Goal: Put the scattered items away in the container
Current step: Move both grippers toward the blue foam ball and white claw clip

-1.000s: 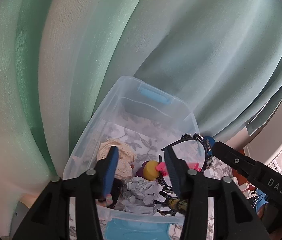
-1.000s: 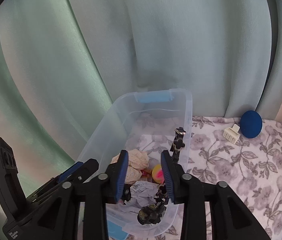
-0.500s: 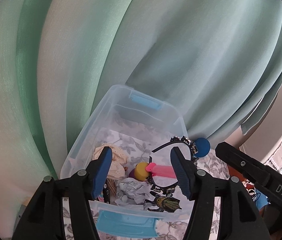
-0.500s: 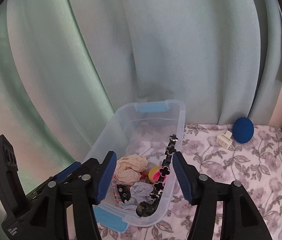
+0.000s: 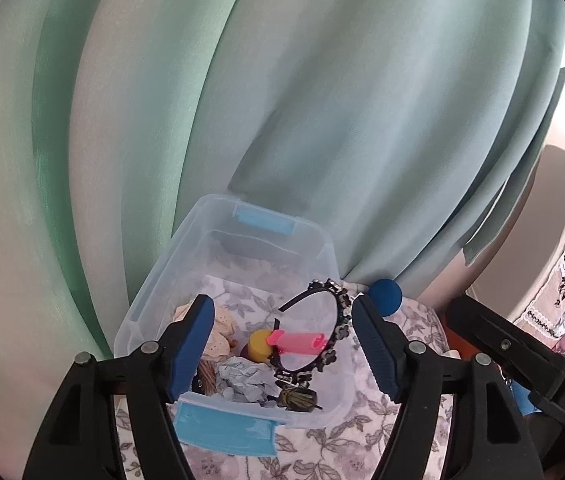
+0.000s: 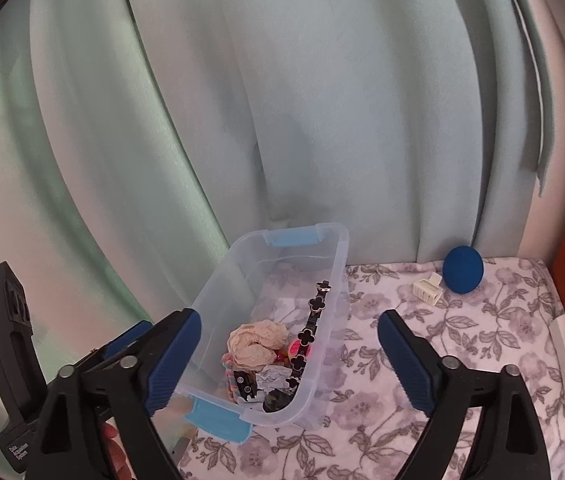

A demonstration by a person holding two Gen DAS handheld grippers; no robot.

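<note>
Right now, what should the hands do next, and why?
Probably swing the right tool toward the white clip beside the blue ball. Both tools are open and holding nothing, the headband already lies in the clear box, and those two things are outside it on the flowered cloth.

Soft daylight, sharp focus, fisheye-warped edges

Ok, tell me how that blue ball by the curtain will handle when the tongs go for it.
The blue ball looks round and smooth-sided, so it will probably roll across the floral cloth if nudged. Its matte surface suggests foam or rubber: likely light and grippy. The open right tongs should probably close across its middle, or it may squirt out.
</note>
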